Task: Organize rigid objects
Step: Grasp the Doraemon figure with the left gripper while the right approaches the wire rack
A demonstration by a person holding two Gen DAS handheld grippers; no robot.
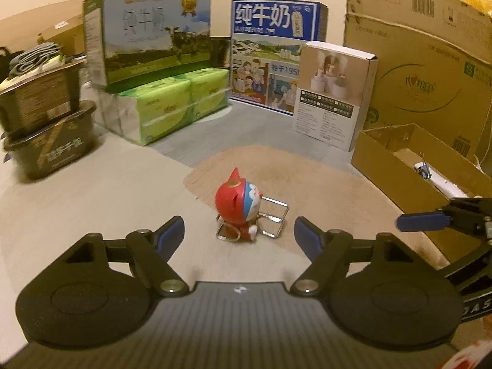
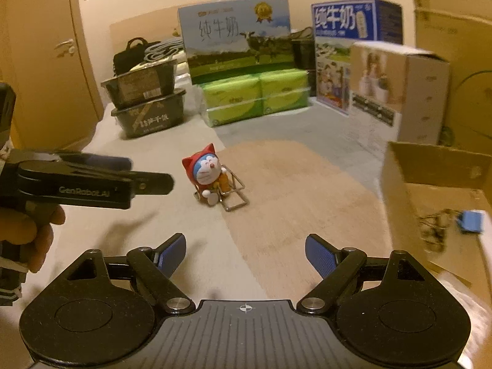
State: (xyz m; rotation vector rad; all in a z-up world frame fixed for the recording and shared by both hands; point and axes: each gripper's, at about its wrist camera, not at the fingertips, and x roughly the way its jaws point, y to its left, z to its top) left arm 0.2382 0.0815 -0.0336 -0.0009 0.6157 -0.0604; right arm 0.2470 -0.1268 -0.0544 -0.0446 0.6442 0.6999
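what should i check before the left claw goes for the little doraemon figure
1. Left claw open, nothing between its fingers: ok.
2. Figure upright on its wire chair, in line with the claw: ok.
3. Floor around the figure free of other items: ok.
4. Right claw open, empty and off to the side of the path: ok.
5. Open cardboard box at right, room inside for the figure: cannot tell.
6. Figure fixed to the chair or loose: cannot tell.
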